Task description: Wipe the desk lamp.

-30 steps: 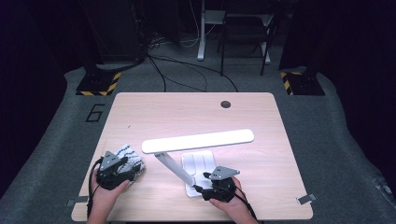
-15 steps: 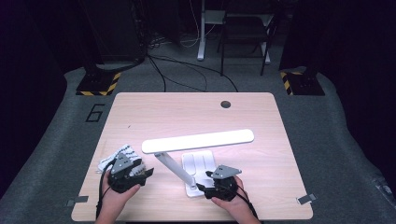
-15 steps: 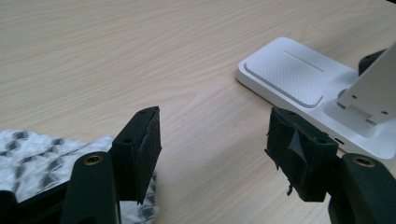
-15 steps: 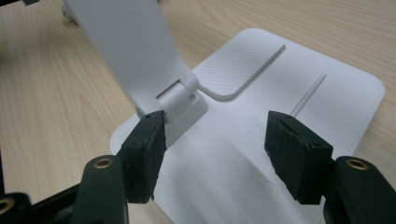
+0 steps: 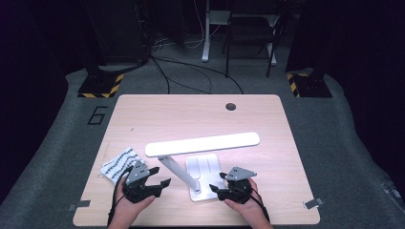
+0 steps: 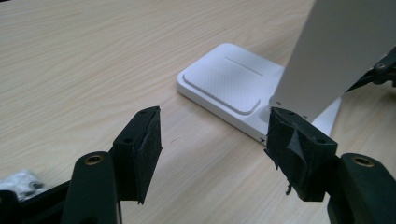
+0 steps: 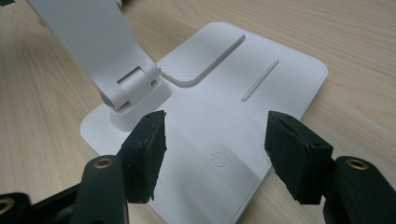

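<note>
A white desk lamp stands near the table's front edge, its flat base (image 5: 203, 171) under a slanted arm (image 5: 177, 174) and a long light bar (image 5: 203, 143). My left gripper (image 5: 160, 176) is open just left of the arm, with nothing between its jaws. In the left gripper view the base (image 6: 224, 88) lies ahead and the arm (image 6: 336, 51) rises at the right. My right gripper (image 5: 217, 183) is open at the base's front right corner. In the right gripper view the jaws hang over the base (image 7: 261, 98), near the hinge (image 7: 133, 88) and a power symbol (image 7: 217, 159).
A white cloth with dark dots (image 5: 117, 163) lies behind my left gripper, near the table's left edge. A round cable hole (image 5: 231, 106) sits at the far side of the wooden table (image 5: 143, 119). Dark floor with cables and stands surrounds the table.
My left gripper has come off the dotted cloth, leaving it on the table, and moved right toward the lamp arm. The right gripper has stayed at the base.
</note>
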`<action>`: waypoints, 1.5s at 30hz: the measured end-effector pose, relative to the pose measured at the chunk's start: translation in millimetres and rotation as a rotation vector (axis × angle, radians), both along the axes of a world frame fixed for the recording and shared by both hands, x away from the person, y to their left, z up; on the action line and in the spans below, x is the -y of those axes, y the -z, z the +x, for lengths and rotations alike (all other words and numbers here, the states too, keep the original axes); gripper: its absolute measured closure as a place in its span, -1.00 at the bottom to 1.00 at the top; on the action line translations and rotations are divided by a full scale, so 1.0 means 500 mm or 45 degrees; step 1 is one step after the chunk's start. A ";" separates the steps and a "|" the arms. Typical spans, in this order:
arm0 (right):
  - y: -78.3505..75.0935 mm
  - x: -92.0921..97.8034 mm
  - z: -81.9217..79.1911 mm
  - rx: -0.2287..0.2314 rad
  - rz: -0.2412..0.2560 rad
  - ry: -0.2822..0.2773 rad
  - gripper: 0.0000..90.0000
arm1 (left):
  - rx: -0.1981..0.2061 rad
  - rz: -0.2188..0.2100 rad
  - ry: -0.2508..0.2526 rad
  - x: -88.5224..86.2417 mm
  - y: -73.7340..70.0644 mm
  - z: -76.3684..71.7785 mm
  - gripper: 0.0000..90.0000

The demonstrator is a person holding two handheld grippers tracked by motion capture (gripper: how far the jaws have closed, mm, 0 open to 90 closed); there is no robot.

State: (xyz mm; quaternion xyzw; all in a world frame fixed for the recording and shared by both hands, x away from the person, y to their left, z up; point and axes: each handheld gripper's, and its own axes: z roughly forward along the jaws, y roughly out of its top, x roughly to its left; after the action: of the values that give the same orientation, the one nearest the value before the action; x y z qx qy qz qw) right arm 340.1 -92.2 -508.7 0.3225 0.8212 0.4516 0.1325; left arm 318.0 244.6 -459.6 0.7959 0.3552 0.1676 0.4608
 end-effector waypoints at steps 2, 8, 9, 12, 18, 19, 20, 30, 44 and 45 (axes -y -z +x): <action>0.000 0.005 -0.001 0.002 -0.007 0.002 -0.15 | 0.015 0.000 0.013 0.005 -0.004 -0.004 -0.21; 0.002 0.017 -0.004 -0.015 -0.011 0.018 -0.15 | 0.012 -0.050 0.041 0.021 -0.015 -0.014 -0.20; 0.002 0.017 -0.004 -0.015 -0.011 0.018 -0.15 | 0.019 -0.051 0.048 0.026 -0.017 -0.017 -0.20; 0.002 0.020 -0.004 -0.020 -0.010 0.018 -0.15 | 0.017 -0.041 0.097 0.039 -0.024 -0.025 -0.18; 0.003 0.012 -0.008 -0.022 -0.037 0.013 -0.15 | 0.009 -0.073 0.139 0.057 -0.035 -0.036 -0.16; 0.004 0.012 -0.008 -0.006 -0.052 0.002 -0.15 | 0.024 -0.074 0.138 0.060 -0.035 -0.037 -0.16; 0.004 0.010 -0.010 -0.010 -0.061 0.007 -0.15 | 0.019 -0.086 0.138 0.064 -0.036 -0.038 -0.16; 0.007 0.007 -0.012 -0.014 -0.069 0.007 -0.17 | 0.030 -0.074 0.143 0.083 -0.040 -0.034 -0.12; 0.012 0.021 -0.025 -0.047 -0.078 0.000 -0.18 | 0.068 -0.110 0.118 0.076 -0.046 -0.021 -0.04; 0.013 0.020 -0.026 -0.051 -0.079 0.001 -0.18 | 0.068 -0.110 0.118 0.076 -0.046 -0.021 -0.04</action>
State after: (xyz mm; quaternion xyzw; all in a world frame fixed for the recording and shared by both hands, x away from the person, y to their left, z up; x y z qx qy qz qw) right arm 326.9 -102.2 -515.0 0.3276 0.8373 0.4192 0.1262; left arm 307.7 206.6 -436.7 0.7862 0.3123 0.1516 0.5112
